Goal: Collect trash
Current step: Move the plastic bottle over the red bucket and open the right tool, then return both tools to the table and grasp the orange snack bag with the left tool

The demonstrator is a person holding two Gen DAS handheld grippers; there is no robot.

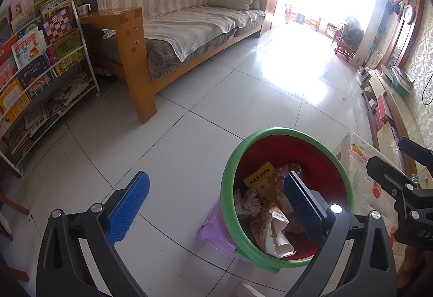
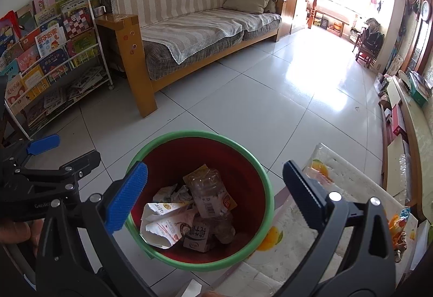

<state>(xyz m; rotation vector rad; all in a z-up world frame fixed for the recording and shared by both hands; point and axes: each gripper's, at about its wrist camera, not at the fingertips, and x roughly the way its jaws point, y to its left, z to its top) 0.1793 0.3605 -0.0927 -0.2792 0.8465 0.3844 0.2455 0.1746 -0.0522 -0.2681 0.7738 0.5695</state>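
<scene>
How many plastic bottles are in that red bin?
1 that I can see: a clear plastic bottle lying on top of the crumpled wrappers in the red bin. More could be buried underneath.

1. One trash bin, green rim, red inside.
2. In it: one clear plastic bottle, one small drink carton, one yellow box, plus a few crumpled wrappers, can't count those exactly.
3. Two claws: left claw, right claw.
4. One sofa, one book rack.
</scene>
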